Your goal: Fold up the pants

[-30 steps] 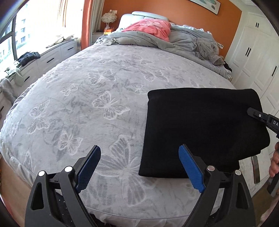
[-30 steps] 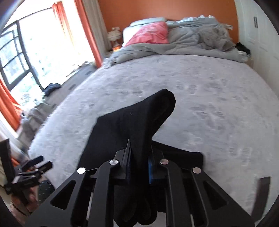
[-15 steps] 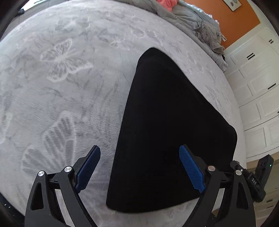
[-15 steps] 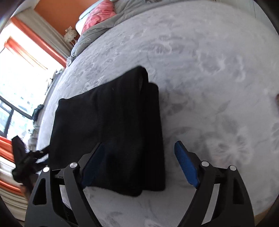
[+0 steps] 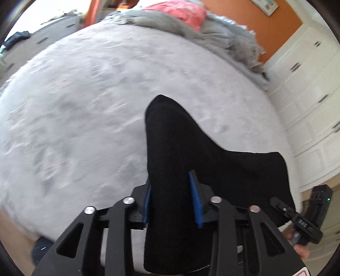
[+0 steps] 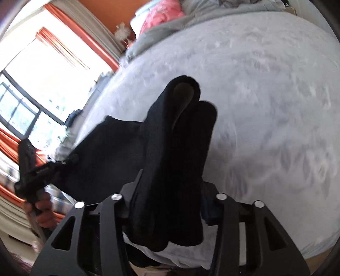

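The black pants are folded into a thick bundle and held up off the bed by both grippers. My left gripper is shut on one end of the bundle, its blue pads pressed on the fabric. My right gripper is shut on the other end of the pants, where two folded layers bulge forward between the fingers. Each gripper shows in the other's view: the right gripper at the lower right, the left gripper at the left edge.
The bed has a grey butterfly-print cover. A rumpled grey duvet and a pink pillow lie at its head. White wardrobe doors stand on the right, and a bright window with orange curtains on the left.
Half a second ago both grippers were open over the folded pants lying flat on the bed. Now both are shut on the bundle's ends and it is lifted off the cover.
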Motion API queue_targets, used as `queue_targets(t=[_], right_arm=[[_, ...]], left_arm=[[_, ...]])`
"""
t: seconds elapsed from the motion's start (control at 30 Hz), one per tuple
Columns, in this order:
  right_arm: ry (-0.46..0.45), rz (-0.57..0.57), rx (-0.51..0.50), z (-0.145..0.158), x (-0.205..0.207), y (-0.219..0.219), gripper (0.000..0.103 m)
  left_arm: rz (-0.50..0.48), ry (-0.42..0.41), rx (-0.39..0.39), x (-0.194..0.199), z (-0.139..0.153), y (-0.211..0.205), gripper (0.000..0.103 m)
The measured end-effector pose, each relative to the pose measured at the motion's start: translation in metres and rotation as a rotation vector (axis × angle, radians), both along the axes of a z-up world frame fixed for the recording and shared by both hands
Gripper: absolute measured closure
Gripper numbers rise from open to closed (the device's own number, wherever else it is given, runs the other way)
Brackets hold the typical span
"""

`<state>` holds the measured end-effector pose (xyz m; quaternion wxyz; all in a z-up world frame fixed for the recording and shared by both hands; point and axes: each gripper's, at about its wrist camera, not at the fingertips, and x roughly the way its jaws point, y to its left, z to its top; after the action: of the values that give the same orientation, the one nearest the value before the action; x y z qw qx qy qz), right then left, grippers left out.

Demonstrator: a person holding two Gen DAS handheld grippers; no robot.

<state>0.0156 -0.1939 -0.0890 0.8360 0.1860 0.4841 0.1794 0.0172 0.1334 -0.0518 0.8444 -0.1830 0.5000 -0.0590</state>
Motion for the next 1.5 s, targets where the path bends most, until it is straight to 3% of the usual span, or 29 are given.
queue_targets(t=[0.07,0.13,0.17,0.2,0.23,0.33,0.43,0.5,0.57,0.63,0.73,0.8,0.83,0.9,1.0,1.1,1.17,1.33,1.37,1.4,1.43,1.5], right_arm=[[0.040,-0.076,-0.145,-0.024,-0.010,0.002,0.054],[-0.014,-0.146,-0.129,-0.012,-0.025,-0.007,0.057],[-0.058,-0.176,-0.130,0.004,-0.030,-0.009,0.065],[-0.114,-0.176,-0.140,0.024,-0.032,-0.004,0.085],[-0.151,-0.147,-0.147,0.042,-0.030,0.006,0.092],[-0.206,-0.032,-0.186,0.064,-0.009,0.044,0.096],[-0.162,0.015,-0.324,0.032,0.030,0.067,0.096],[-0.055,-0.043,-0.466,-0.017,0.059,0.053,0.103],[-0.040,-0.089,-0.357,-0.012,0.050,0.035,0.102],[-0.113,-0.066,-0.300,0.013,0.020,0.033,0.101],[-0.131,-0.038,-0.305,0.016,-0.003,0.042,0.101],[-0.041,-0.020,-0.348,-0.022,0.000,0.045,0.103],[-0.039,-0.038,-0.326,-0.029,-0.003,0.040,0.103],[-0.059,-0.068,-0.280,-0.011,-0.016,0.034,0.098],[-0.141,-0.055,-0.298,0.021,-0.042,0.041,0.098],[-0.079,-0.034,-0.358,-0.003,-0.047,0.045,0.099],[-0.061,-0.056,-0.336,-0.018,-0.051,0.040,0.100],[-0.117,-0.071,-0.282,0.012,-0.069,0.034,0.096],[-0.122,-0.084,-0.286,0.014,-0.068,0.030,0.086],[-0.123,-0.105,-0.300,0.014,-0.067,0.024,0.065],[-0.107,-0.124,-0.319,0.011,-0.065,0.018,0.057],[-0.076,-0.137,-0.307,0.004,-0.063,0.010,0.055]], left_arm=[[0.058,0.059,0.112,-0.014,-0.022,0.011,0.063],[0.097,0.074,0.130,-0.024,-0.024,0.023,0.068],[0.107,0.053,0.102,-0.029,-0.018,0.028,0.067],[0.116,0.023,0.096,-0.032,-0.008,0.030,0.066],[0.113,-0.021,0.123,-0.033,0.005,0.026,0.066],[0.052,-0.120,0.224,-0.025,0.028,-0.008,0.045],[-0.021,-0.125,0.270,-0.008,0.016,-0.039,0.041],[-0.045,-0.076,0.313,0.007,-0.005,-0.049,0.041],[-0.065,-0.031,0.336,0.015,-0.023,-0.056,0.041],[-0.068,-0.035,0.339,0.012,-0.028,-0.055,0.041],[-0.072,-0.021,0.331,0.008,-0.035,-0.055,0.041],[-0.069,-0.013,0.326,0.004,-0.037,-0.056,0.041],[-0.069,-0.010,0.320,0.001,-0.039,-0.056,0.041],[-0.073,-0.004,0.322,-0.006,-0.039,-0.058,0.041],[-0.072,-0.014,0.323,-0.016,-0.035,-0.058,0.041],[-0.070,-0.018,0.326,-0.023,-0.036,-0.062,0.041],[-0.078,-0.012,0.330,-0.029,-0.038,-0.065,0.041],[-0.080,-0.010,0.334,-0.047,-0.040,-0.059,0.034],[-0.073,-0.008,0.329,-0.050,-0.041,-0.055,0.031],[-0.066,-0.006,0.320,-0.053,-0.041,-0.052,0.030],[-0.062,-0.004,0.303,-0.057,-0.040,-0.049,0.030],[-0.055,-0.009,0.277,-0.065,-0.038,-0.044,0.026]])
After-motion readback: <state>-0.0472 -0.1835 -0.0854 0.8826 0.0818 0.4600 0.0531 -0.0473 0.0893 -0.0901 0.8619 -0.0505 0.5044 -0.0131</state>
